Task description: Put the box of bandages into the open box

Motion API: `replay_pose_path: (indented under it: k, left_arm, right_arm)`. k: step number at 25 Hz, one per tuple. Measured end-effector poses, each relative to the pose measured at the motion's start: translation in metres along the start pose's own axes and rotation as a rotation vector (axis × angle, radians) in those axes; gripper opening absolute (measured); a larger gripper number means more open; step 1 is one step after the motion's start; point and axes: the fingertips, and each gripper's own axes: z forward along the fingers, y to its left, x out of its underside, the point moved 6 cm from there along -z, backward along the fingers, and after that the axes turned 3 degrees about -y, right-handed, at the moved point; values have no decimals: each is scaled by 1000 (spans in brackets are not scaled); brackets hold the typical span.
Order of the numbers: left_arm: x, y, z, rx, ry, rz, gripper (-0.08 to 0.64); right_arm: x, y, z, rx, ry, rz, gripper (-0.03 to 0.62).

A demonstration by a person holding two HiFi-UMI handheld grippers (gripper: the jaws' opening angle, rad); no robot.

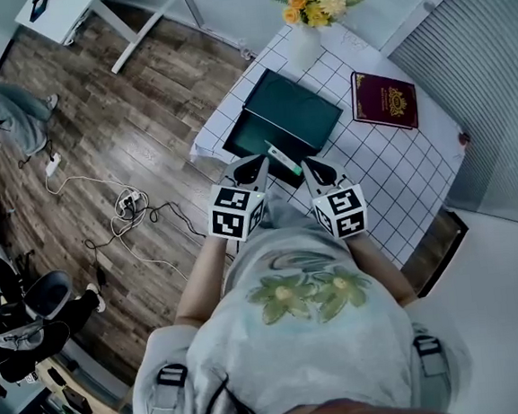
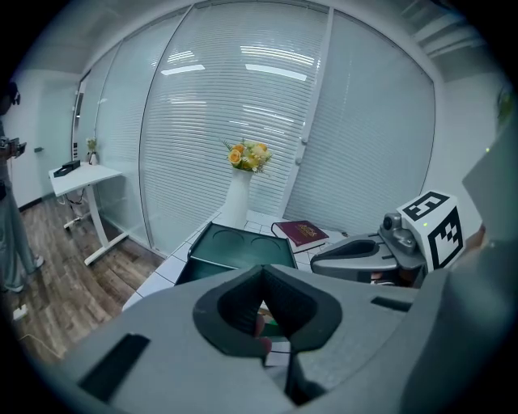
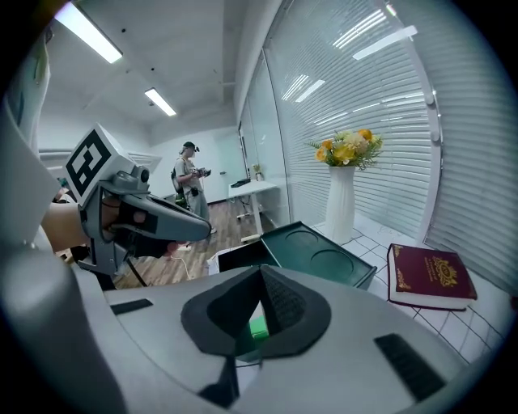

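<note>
Grippers: two, one in each of the person's hands, side by side over the near edge of the worktop [image 1: 390, 165], each carrying one marker cube.
Left gripper [image 1: 261, 160]: its fingers [image 2: 241, 306] are drawn in to a narrow slit, with a sliver of white, pink and green clamped in it.
Right gripper [image 1: 308, 164]: its fingers [image 3: 280, 306] are pressed together, with a bright green edge of the carton nipped between them.
Box of bandages [image 1: 283, 160]: one, a slim white and green carton. It is slung slantwise between the two gripper tips, one end at each, above the near rim of the open box and not inside it.
Open box [image 1: 297, 110]: one, dark green, on the worktop just beyond the grippers. Its lid is laid back toward the vase and shows two round recesses. The dark hollow faces the person.
Book [image 1: 384, 100]: one, dark red with gold ornament, lying flat to the right of the open box and apart from it.
Vase [image 1: 304, 44]: one, white, upright at the far end of the worktop behind the open box.
Flowers [image 1: 318, 3]: one bunch, yellow and orange, in the vase.
Worktop cover: one white cloth with a dark grid.
Floor: wooden boards, with white and black cables lying loose to the left of the worktop.
Desk [image 1: 54, 12]: one, white, well away at the far left.
</note>
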Motion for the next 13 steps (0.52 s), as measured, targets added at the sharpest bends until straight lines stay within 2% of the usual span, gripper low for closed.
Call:
replay_pose_path:
  k: [13]
  left_arm:
    - [1,1,1,3,14,2,8]
  right_arm:
    - [10,-2,1,21,61,40,8]
